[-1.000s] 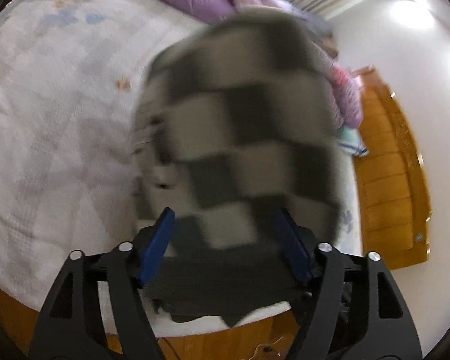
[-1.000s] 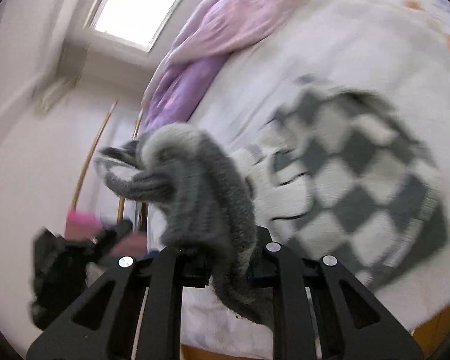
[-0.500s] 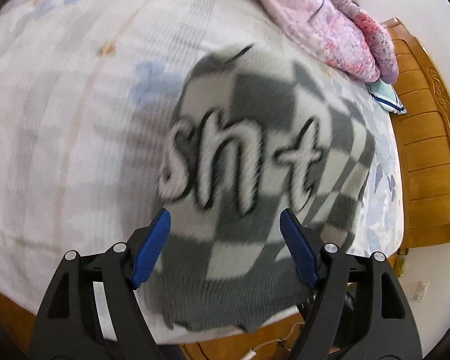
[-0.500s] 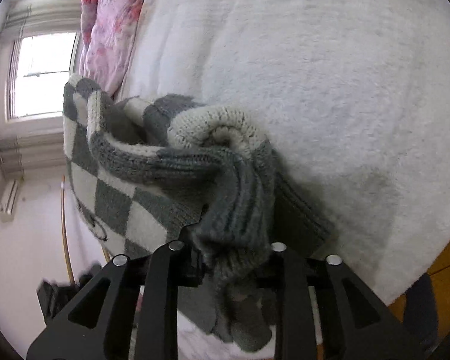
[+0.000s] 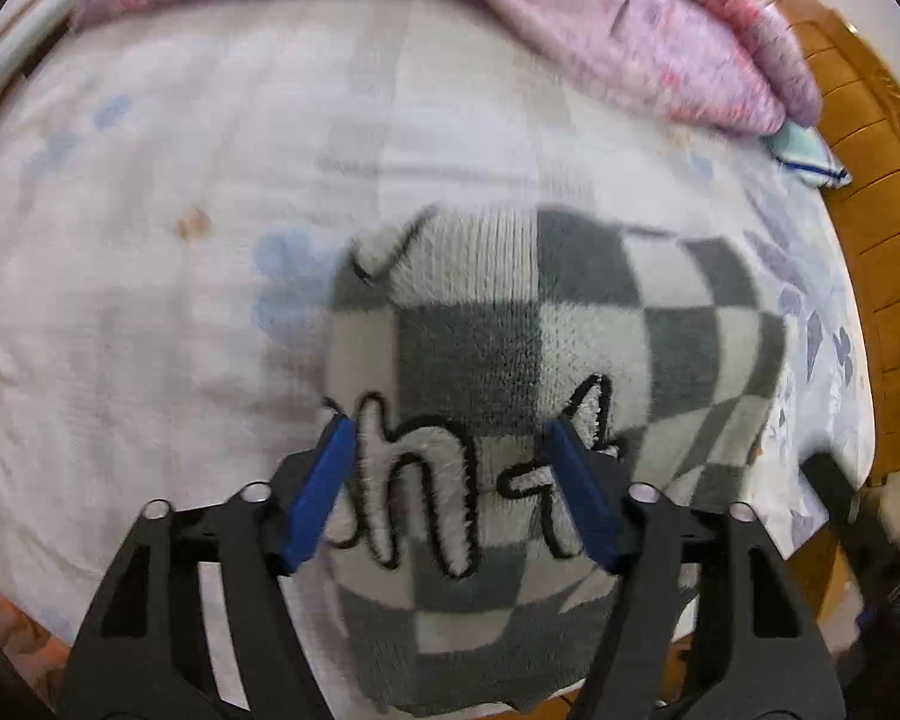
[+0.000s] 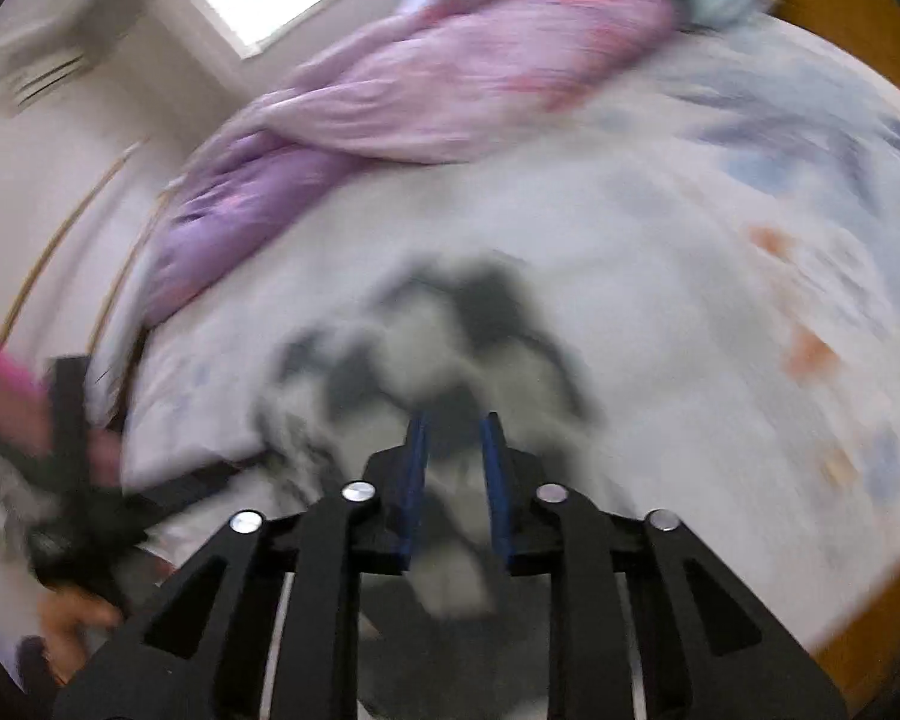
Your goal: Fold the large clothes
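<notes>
A grey and white checked knit sweater (image 5: 546, 360) with fuzzy white letters lies folded on the white bed near its front edge. My left gripper (image 5: 450, 438) is open, its blue fingers (image 5: 324, 486) apart just above the lettered part, holding nothing. In the right wrist view the sweater (image 6: 450, 348) is blurred. My right gripper (image 6: 453, 438) hangs above it with its blue pads a small gap apart, and nothing is pinched between them.
A purple and pink quilt (image 5: 600, 18) is bunched along the far side of the bed (image 5: 150, 210). A wooden headboard (image 5: 870, 180) stands at the right. A small teal cloth (image 5: 804, 150) lies by it. The other gripper and a hand (image 6: 72, 480) show at left.
The sweater went from hanging in my right gripper to lying flat on the bed. My right gripper has let go of it and pulled back. My left gripper stayed open over the sweater.
</notes>
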Available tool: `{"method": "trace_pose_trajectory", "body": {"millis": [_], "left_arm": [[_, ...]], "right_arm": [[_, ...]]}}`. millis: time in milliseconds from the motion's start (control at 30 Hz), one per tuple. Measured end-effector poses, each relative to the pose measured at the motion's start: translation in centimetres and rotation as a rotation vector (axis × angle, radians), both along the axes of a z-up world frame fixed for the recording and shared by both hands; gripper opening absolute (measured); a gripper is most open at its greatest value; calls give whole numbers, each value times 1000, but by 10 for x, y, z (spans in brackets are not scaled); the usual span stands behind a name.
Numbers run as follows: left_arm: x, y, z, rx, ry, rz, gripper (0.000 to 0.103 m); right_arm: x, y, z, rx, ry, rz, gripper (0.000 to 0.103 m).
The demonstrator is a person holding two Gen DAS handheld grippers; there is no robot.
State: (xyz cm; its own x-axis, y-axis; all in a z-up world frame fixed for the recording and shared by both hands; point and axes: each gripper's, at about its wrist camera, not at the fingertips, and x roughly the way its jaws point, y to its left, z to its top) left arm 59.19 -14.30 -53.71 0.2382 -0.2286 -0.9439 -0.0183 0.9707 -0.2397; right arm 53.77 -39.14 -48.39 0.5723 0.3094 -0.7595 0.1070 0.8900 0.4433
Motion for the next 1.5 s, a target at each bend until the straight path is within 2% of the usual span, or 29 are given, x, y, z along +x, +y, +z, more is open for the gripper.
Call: {"method": "trace_pose_trajectory", "body": {"millis": [67, 133, 167, 267, 400, 533, 600, 733, 833, 867, 933, 1033, 1067, 1133, 1233, 1333, 1400, 1433, 1500], "left_arm": [[9, -4, -12, 7, 24, -3, 65], [21, -15, -24, 80, 43, -50, 65], [27, -21, -30, 113, 59, -68, 65], [44, -34, -49, 158, 94, -85, 69], [55, -49, -57, 198, 101, -107, 70], [59, -50, -60, 184, 101, -112, 72], [60, -50, -61, 183, 99, -121, 72], [49, -41, -54, 118, 48, -125, 74], [19, -22, -40, 34, -16, -103, 77], [4, -14, -38, 24, -6, -94, 78], [-27, -2, -42, 2, 26, -77, 78], [-68, 7, -58, -12, 87, -44, 77], [-82, 9, -68, -15, 107, -27, 78], [-92, 11, -85, -26, 149, -1, 80], [-88, 17, -100, -83, 180, 50, 88], [-86, 22, -90, -117, 177, 59, 88], [-94, 30, -81, -172, 163, 73, 88], [-100, 36, -79, -212, 166, 87, 88], [-114, 46, -78, -273, 167, 116, 89]], "right_arm": [[37, 14, -28, -4, 55, 66, 13], [61, 16, -60, -79, 126, 87, 9], [71, 9, -80, -84, 192, 83, 3], [79, -16, -111, -7, 239, 61, 0], [77, -18, -121, -79, 241, 95, 0], [88, -27, -131, -40, 248, 62, 0], [93, -25, -132, -53, 251, 64, 0], [93, -20, -120, -64, 253, 80, 0], [68, -18, -101, -39, 238, 85, 0], [50, -18, -95, -28, 237, 81, 4], [21, -16, -94, -2, 251, 86, 4], [-24, -15, -116, 81, 343, 83, 4], [-34, -16, -121, 91, 348, 77, 0], [-51, -19, -132, 60, 341, 69, 0], [-47, -15, -134, 11, 329, 69, 0], [-46, -27, -129, 132, 345, 14, 0], [-55, -40, -113, 183, 317, -29, 7], [-62, -47, -101, 186, 286, -45, 15], [-78, -66, -83, 212, 218, -98, 39]]}}
